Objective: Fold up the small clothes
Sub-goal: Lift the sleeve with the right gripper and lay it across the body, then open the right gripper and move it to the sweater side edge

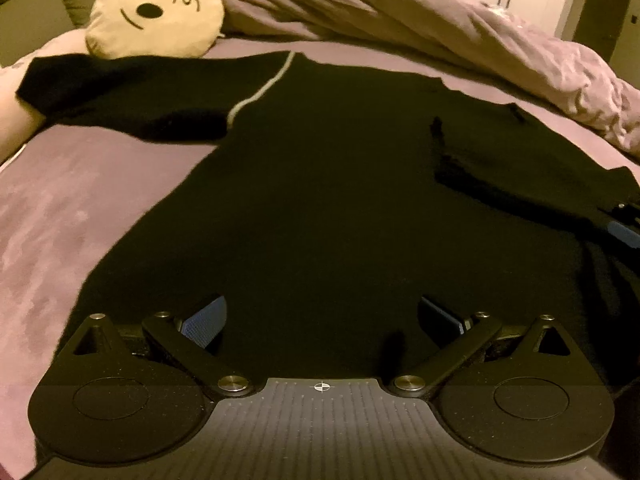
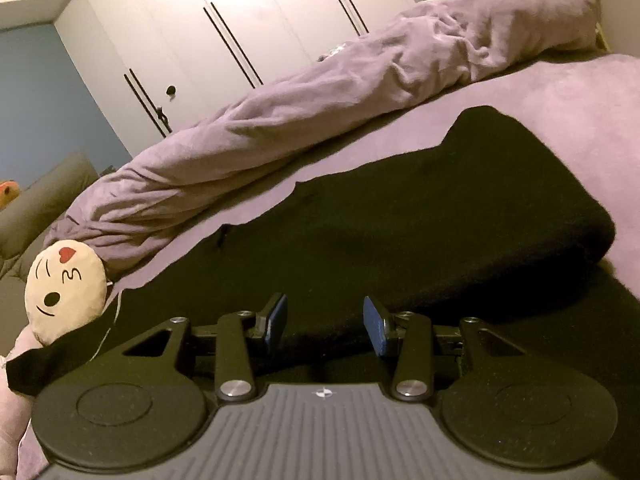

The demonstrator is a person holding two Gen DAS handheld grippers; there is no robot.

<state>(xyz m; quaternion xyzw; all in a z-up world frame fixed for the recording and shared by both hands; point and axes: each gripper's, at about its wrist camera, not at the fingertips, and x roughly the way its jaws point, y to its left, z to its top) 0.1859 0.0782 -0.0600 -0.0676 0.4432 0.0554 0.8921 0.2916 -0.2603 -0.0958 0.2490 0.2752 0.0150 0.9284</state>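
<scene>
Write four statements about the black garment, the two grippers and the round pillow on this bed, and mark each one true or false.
1. The black garment lies spread out on the purple sheet. True.
2. The left gripper is clamped on a sleeve. False: its jaws stand wide apart over the garment, holding nothing.
3. The round emoji pillow lies by the end of one sleeve. True.
4. The right gripper holds a white sock. False: its jaws are open and empty above the black cloth.
</scene>
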